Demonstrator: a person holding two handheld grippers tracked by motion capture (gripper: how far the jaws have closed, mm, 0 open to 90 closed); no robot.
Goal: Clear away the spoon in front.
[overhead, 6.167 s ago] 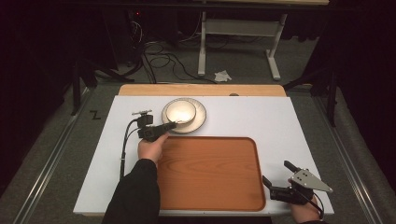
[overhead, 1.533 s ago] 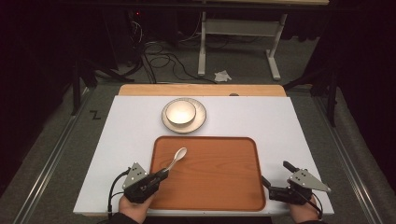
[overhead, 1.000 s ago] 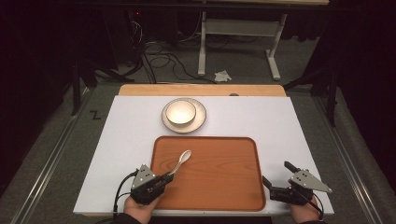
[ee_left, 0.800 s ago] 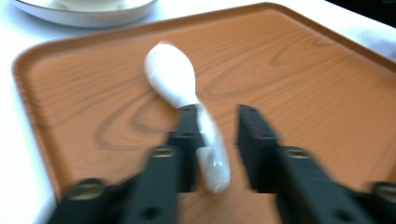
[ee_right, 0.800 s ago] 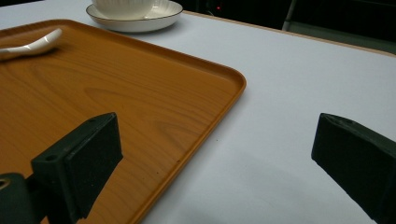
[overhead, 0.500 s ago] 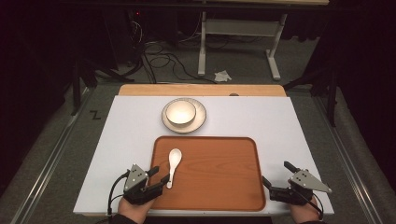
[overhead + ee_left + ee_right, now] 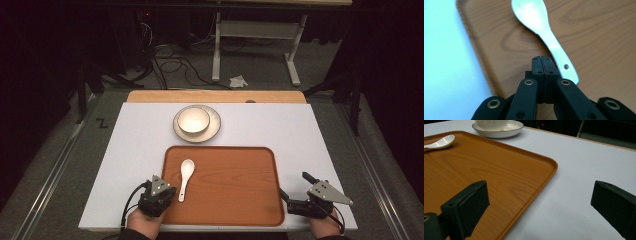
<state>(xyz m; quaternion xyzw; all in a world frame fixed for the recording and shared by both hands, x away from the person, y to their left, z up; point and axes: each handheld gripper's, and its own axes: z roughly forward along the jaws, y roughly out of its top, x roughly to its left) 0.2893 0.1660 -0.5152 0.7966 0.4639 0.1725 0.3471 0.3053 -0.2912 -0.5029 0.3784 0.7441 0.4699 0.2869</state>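
Observation:
A white ceramic spoon [image 7: 186, 175] [image 7: 544, 32] [image 7: 439, 142] lies flat on the left part of the wooden tray [image 7: 240, 190], handle toward me. My left gripper [image 7: 169, 191] [image 7: 542, 58] sits just behind and to the left of the spoon's handle, over the tray's front left corner. Its jaws have just been closing and now stand shut, pads together, with nothing between them. My right gripper [image 7: 294, 184] [image 7: 541, 192] rests at the tray's front right corner, wide open and empty.
A white bowl [image 7: 192, 121] stands on a plate [image 7: 215, 125] behind the tray, on the white tabletop [image 7: 300, 130]. The tray's raised rim [image 7: 549, 165] runs between my right jaws. Beyond the table are cables and a metal stand on the floor.
The spoon, held tilted in my left gripper a second ago, now lies loose on the tray. The left gripper let go and shut empty. The right gripper has not moved.

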